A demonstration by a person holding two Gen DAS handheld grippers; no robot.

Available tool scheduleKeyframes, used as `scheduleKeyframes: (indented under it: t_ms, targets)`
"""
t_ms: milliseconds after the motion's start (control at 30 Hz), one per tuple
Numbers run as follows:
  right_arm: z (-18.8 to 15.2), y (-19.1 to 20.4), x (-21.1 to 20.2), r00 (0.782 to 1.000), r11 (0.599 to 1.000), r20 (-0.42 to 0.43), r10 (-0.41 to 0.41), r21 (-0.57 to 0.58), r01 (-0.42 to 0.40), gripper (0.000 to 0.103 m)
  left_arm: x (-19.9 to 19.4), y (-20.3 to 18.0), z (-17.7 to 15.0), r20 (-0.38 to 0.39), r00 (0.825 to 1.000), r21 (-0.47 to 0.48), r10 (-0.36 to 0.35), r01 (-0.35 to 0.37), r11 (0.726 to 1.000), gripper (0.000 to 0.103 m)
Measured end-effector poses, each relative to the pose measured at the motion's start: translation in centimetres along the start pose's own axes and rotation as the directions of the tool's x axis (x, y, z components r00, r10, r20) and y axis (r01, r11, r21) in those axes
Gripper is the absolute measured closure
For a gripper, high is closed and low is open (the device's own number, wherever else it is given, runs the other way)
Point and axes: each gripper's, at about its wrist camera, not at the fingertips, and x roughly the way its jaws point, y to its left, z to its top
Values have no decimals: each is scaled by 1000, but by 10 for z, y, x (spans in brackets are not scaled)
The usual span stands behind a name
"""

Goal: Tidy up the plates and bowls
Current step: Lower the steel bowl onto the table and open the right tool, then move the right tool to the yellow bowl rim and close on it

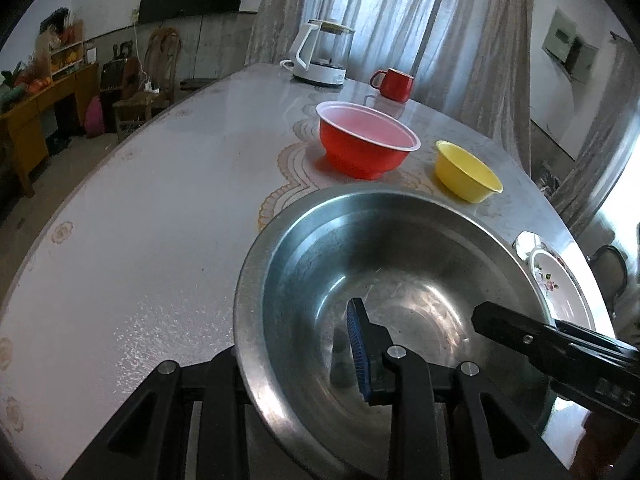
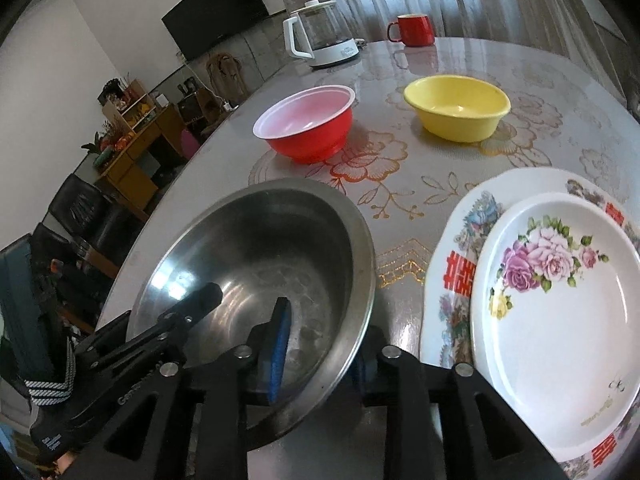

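A large steel bowl [image 1: 400, 272] [image 2: 260, 248] sits low at the table's near edge. My left gripper [image 1: 292, 356] is shut on its left rim, blue pad inside, the other finger hidden under the rim. My right gripper [image 2: 324, 344] is open and straddles the right rim, one blue pad inside and one outside. Each gripper also shows in the other's view: the right gripper [image 1: 492, 316] and the left gripper [image 2: 200, 300]. Beyond stand a red bowl [image 1: 368, 148] [image 2: 308, 124] and a yellow bowl [image 1: 468, 172] [image 2: 456, 108]. A small flowered plate [image 2: 560, 320] lies on a larger plate [image 2: 452, 272] at right.
A white-based glass kettle [image 1: 324, 56] [image 2: 320, 36] and a red mug [image 1: 394, 84] [image 2: 414, 30] stand at the far side of the round table [image 1: 140, 240]. Chairs and a wooden desk are off the table's left edge.
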Motion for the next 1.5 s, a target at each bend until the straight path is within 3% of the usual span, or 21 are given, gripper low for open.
scheduleKeyframes:
  t_ms: [233,567,733,1000,1500]
  targets:
    - [4,7,-23,996,999,82,-28,-40,32,64,2,1,-2,-2,1000,-13,8,-8,1000,74]
    - [-1,-11,-47,990,999,140,-6,36,1,64,-1,-4,-4,6,1000,-9,-6,6,1000,73]
    - [1,-10,-64,981,999,191,20,35,-27,64,-3,-5,-4,7,1000,-25,-15,15,1000,65]
    - [-4,-14,-55,988,995,139,64,67,-74,64,-19,-9,-4,32,999,-26,-19,20,999,39]
    - [-7,-20,-57,988,993,127,86,75,-96,64,-55,-6,3,108,994,-30,-7,10,999,29]
